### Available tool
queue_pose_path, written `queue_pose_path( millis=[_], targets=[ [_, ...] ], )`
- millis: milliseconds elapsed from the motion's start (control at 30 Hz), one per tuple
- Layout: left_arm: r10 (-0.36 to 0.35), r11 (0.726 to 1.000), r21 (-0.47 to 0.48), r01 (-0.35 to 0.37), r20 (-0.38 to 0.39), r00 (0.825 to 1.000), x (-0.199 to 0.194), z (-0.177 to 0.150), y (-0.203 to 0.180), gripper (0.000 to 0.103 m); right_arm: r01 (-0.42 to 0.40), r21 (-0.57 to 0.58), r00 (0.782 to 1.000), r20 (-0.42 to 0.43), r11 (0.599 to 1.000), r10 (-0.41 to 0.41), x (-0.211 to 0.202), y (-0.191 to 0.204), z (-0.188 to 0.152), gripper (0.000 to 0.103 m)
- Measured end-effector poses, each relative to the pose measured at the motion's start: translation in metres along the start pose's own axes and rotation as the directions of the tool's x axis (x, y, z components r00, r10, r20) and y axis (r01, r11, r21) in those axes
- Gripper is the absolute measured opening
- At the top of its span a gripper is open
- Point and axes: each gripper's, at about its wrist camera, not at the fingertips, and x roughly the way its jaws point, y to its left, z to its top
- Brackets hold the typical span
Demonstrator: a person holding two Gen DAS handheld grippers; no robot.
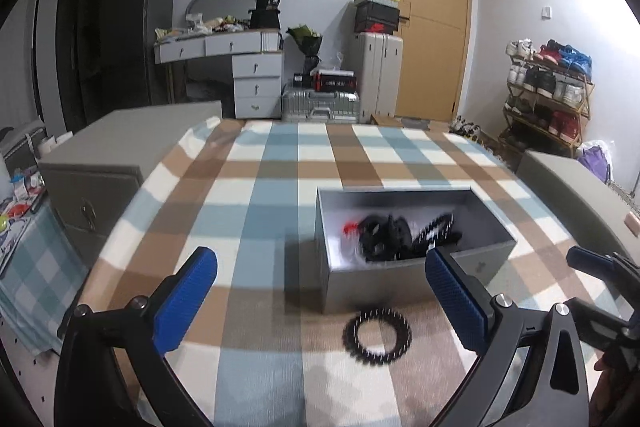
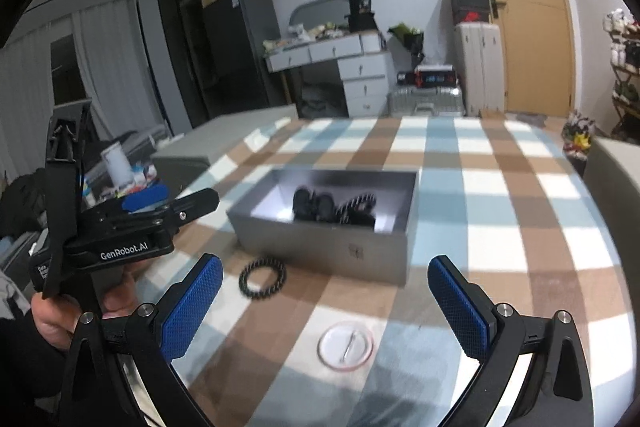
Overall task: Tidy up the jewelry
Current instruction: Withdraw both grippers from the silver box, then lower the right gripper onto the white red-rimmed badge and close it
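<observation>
Hovering empty with jaws wide, the left tool (image 1: 320, 291) frames the black bracelet (image 1: 377, 335) just ahead, ready to lift it into the grey box (image 1: 404, 287) beyond.

Room light is even, moderately bright and cool, source not visible. Soft bright patches lie across the checked blue, brown and white cloth on the desk (image 1: 256, 187). The open grey rectangular box (image 1: 408, 271) casts a dark soft shadow on its left side in the left wrist view. Motion blur smears both views, strongest on the black beaded ring bracelet (image 1: 377, 335) and the box contents. Heavy fisheye bending, black vignette in corners.
</observation>
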Motion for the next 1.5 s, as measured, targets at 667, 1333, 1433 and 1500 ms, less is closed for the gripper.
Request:
queue_pose_path(
  millis=[667,1333,1433,1500],
  targets=[
    [-0.012,1.000,-0.010,0.011,-0.093,0.996,-0.008,-0.032,0.012,0.102,0.080,-0.020,0.958,-0.276,0.997,-0.082,0.049,-0.001,-0.038,0.081],
    [-0.080,0.997,-0.005,0.080,-0.158,0.984,0.003,-0.026,0.005,0.102,0.064,-0.030,0.977,-0.202,0.998,-0.068,0.029,-0.003,-0.032,0.042],
    [-0.106,0.994,-0.006,0.106,-0.187,0.977,0.013,-0.025,-0.002,0.102,0.035,0.035,0.982,-0.185,0.999,-0.027,0.022,-0.013,-0.030,0.042],
    [-0.120,0.993,-0.014,0.120,-0.224,0.967,0.021,-0.026,-0.006,0.102,0.023,0.069,0.985,-0.171,0.997,-0.011,0.017,-0.019,-0.030,0.042]
  ],
)
